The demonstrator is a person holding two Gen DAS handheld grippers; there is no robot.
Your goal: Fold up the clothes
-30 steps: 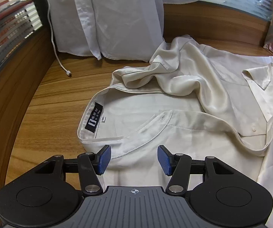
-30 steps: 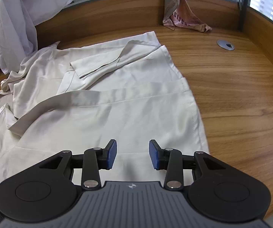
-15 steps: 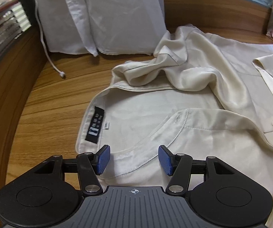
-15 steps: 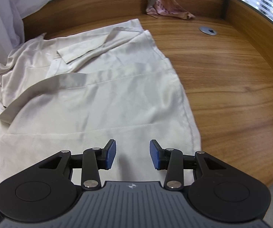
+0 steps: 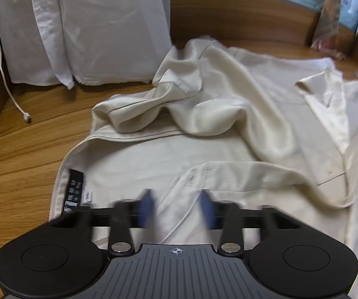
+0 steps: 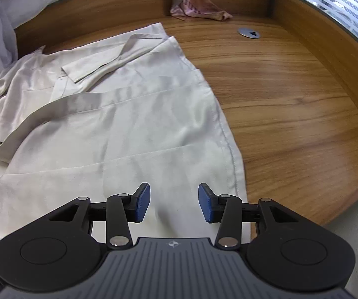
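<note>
A cream satin shirt (image 5: pixel 228 124) lies spread on the wooden table, its collar with a black label (image 5: pixel 75 186) towards me in the left wrist view. A sleeve (image 5: pixel 154 104) is bunched up behind the collar. My left gripper (image 5: pixel 176 209) is open just above the front neckline edge (image 5: pixel 191 177); its blue pads look blurred and cloth shows between them. In the right wrist view the shirt's lower body (image 6: pixel 129 124) lies flat, with the hem (image 6: pixel 231 149) on the right. My right gripper (image 6: pixel 174 205) is open over the near part of the hem, holding nothing.
White garments (image 5: pixel 84 30) hang at the back left, with a white cable (image 5: pixel 17 99) trailing onto the table. A pink patterned cloth (image 6: pixel 199 5) hangs at the back. A metal grommet (image 6: pixel 248 33) sits in the bare tabletop (image 6: pixel 291 112) right of the shirt.
The left gripper has moved forward over the collar and its fingers have drawn closer together. The right gripper has shifted right towards the hem and stays open.
</note>
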